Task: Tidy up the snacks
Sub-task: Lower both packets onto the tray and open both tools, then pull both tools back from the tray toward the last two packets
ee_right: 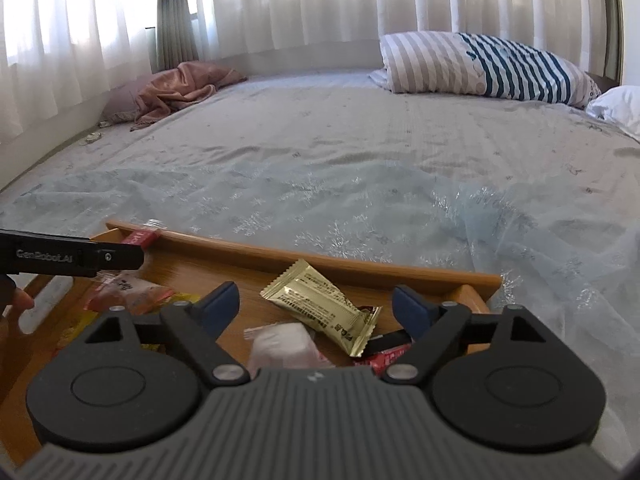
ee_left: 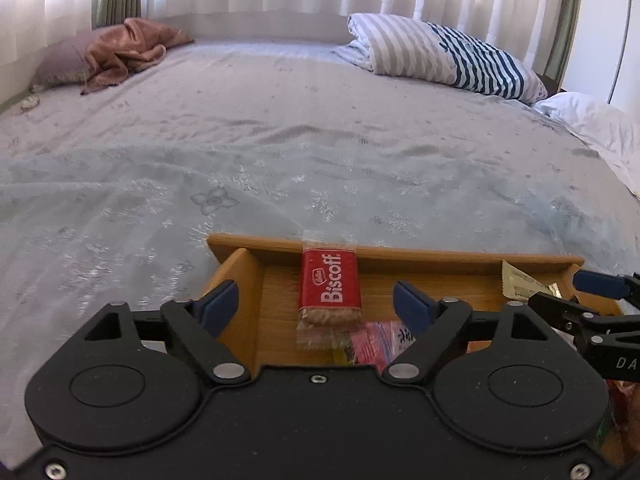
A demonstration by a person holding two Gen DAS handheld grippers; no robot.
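Left gripper (ee_left: 316, 300) spread wide, empty; Biscoff packet (ee_left: 330, 286) at twelve o'clock between its tips, long axis twelve-to-six, leaning on wooden tray (ee_left: 420, 254) wall. Right gripper (ee_right: 316, 304) likewise open, empty, farther off over gold packet (ee_right: 320, 306).

A red Biscoff packet (ee_left: 330, 280) with white lettering and clear ends is seen against the honey-brown wooden tray (ee_left: 400, 258), beside a gold wrapper (ee_right: 320, 304) printed in dark text and a pink-and-white packet (ee_right: 284, 346). The bedspread (ee_left: 280, 140) is shown in pale grey-lilac with a faint flower pattern, the pillow (ee_left: 444, 54) in beige-and-white and navy-and-white stripes. Black bodies and dark blue fingertips (ee_left: 218, 300) are shown on the grippers, a rust-brown cloth (ee_left: 128, 50) is seen, and the curtains (ee_right: 280, 4) are rendered in sheer white.
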